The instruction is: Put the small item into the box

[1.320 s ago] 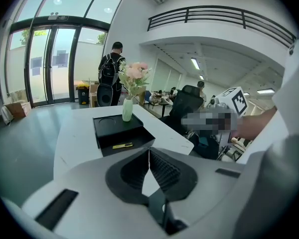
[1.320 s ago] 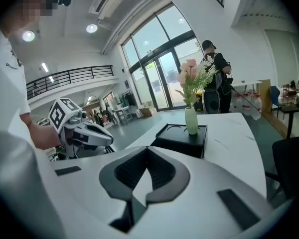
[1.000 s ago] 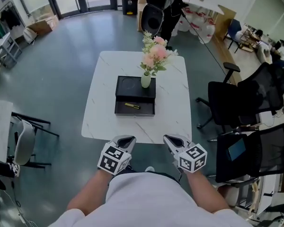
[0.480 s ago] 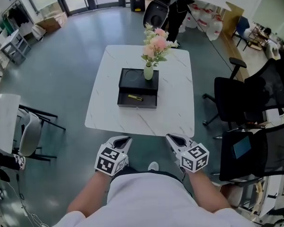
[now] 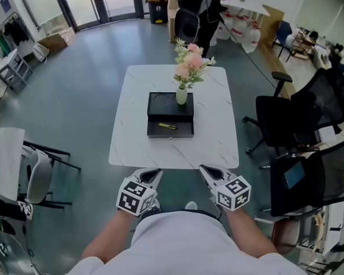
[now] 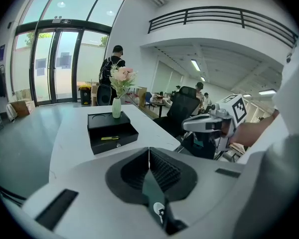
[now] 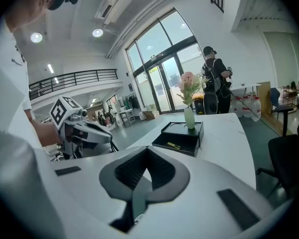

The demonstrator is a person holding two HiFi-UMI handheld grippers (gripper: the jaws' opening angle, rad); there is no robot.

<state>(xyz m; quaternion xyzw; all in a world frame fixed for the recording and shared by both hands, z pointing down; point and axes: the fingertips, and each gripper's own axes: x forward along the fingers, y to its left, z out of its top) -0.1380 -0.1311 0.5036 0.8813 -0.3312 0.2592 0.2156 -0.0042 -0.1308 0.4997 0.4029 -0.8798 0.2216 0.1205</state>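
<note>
- Table (image 5: 215,125) of white marble on grey floor (image 5: 74,85); office chairs (image 5: 286,116) at right.
- Small yellow item (image 5: 167,126) lies in the black box (image 5: 183,134), near compartment; vase (image 5: 182,95) on its far half.
- Left gripper (image 5: 152,173) and right gripper (image 5: 208,170) hover at the near edge, jaws pressed together, empty.

White marble table (image 5: 218,125): a vase (image 5: 181,96) of pink flowers (image 5: 190,65) stood nearer its far edge. Black office chairs (image 5: 286,116) stood off its right edge, and a person (image 5: 203,7) beyond the far edge.
</note>
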